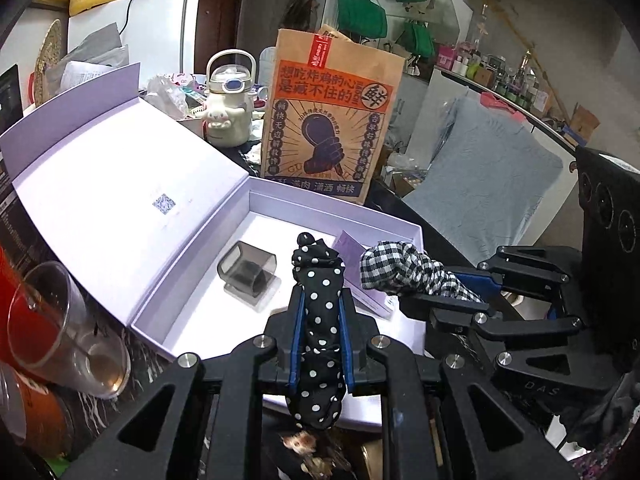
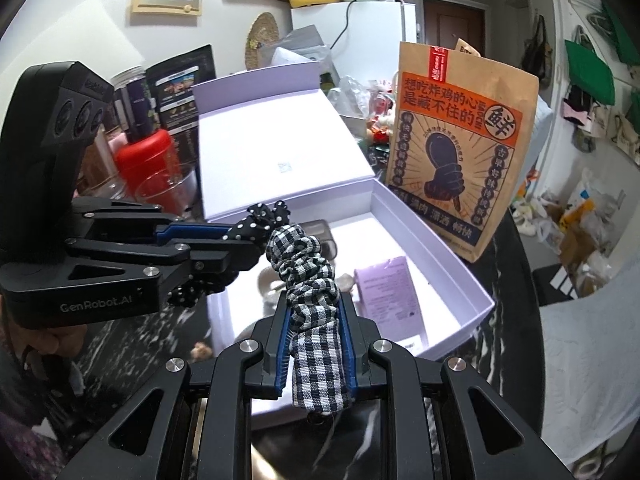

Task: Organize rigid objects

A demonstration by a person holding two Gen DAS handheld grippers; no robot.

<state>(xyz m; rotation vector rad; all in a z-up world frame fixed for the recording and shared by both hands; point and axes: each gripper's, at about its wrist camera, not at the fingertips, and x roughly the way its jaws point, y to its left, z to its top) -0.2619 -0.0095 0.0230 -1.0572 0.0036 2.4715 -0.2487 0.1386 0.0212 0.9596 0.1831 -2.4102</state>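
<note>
The open lavender box (image 1: 404,226) is the landmark here, and both grippers hover over its near edge, each carrying one fabric-covered piece. The left gripper (image 1: 320,300) is clenched on a black polka-dot hair clip (image 1: 320,308) — the fingers squeeze it along its length so that its knotted end points forward over the box floor. The right gripper (image 2: 314,308) is likewise clamped on a gingham-check hair clip (image 2: 310,280), gripped low on its flat part, the ruched end free ahead of the fingers. In the right wrist view the two tips sit just beside each other, almost touching, above the box's near-left corner.

Inside the box lie a smoky grey plastic holder (image 1: 248,274) toward the lid side and a purple card (image 2: 388,296) toward the side nearest the paper takeaway bag (image 2: 460,140), which stands just behind the box. The lid (image 1: 120,200) is folded back — leaving the tray open from above. Holding each clip by its rear half probably lets it be lowered tip-first onto the bare floor between holder and card.
</note>
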